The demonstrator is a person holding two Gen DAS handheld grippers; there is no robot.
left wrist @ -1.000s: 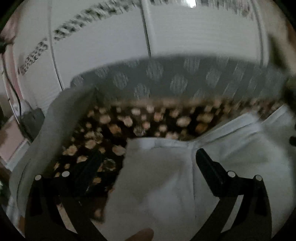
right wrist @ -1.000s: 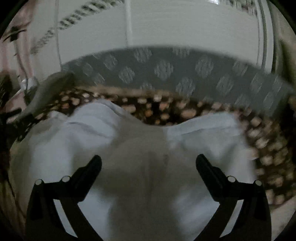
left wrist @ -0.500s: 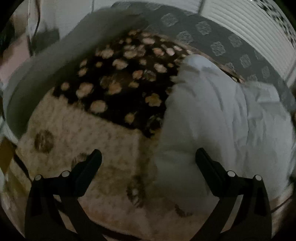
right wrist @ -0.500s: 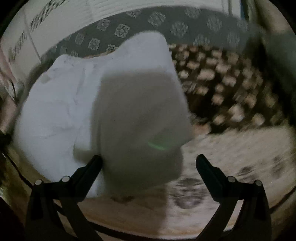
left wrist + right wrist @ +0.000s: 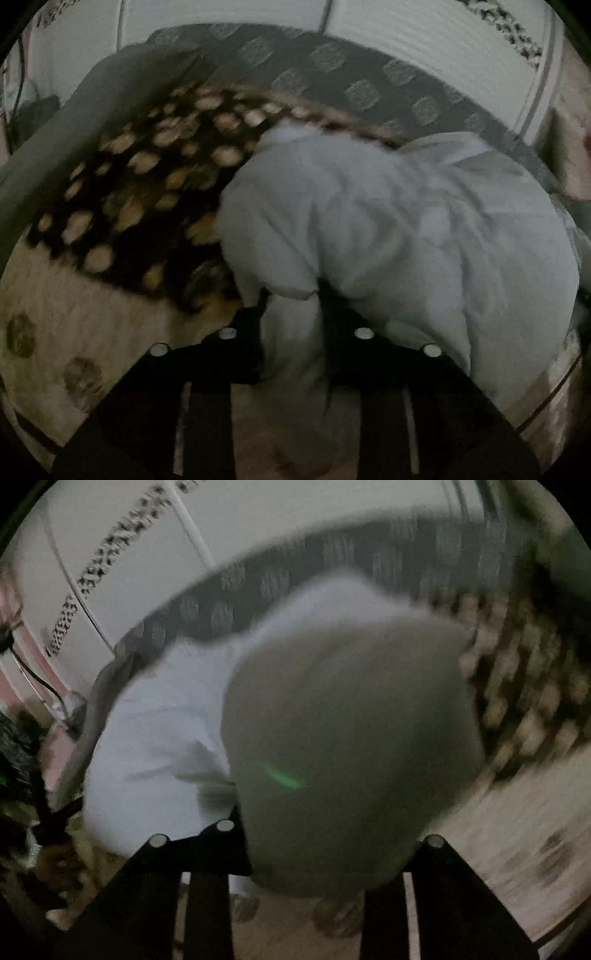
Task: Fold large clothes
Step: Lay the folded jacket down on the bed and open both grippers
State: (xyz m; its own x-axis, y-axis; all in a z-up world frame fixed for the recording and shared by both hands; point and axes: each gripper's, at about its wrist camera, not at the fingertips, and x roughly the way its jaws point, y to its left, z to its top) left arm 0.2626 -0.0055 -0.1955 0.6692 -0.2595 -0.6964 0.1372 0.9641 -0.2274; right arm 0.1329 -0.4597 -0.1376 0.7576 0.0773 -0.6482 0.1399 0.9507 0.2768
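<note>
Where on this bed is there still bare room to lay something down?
Left of the white garment, the dark spotted blanket lies bare, bordered behind by the grey patterned headboard. Nearer the camera, the pale blanket is free too. In the right wrist view, more pale blanket shows to the right of the garment. The middle is crowded with bunched cloth.

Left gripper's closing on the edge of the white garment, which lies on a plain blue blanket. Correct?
Not quite. The left gripper is closing on a bunched edge of the white garment, but the blanket under it is not plain blue: it is dark with tan spots and a beige border. The left wrist view shows this.
</note>
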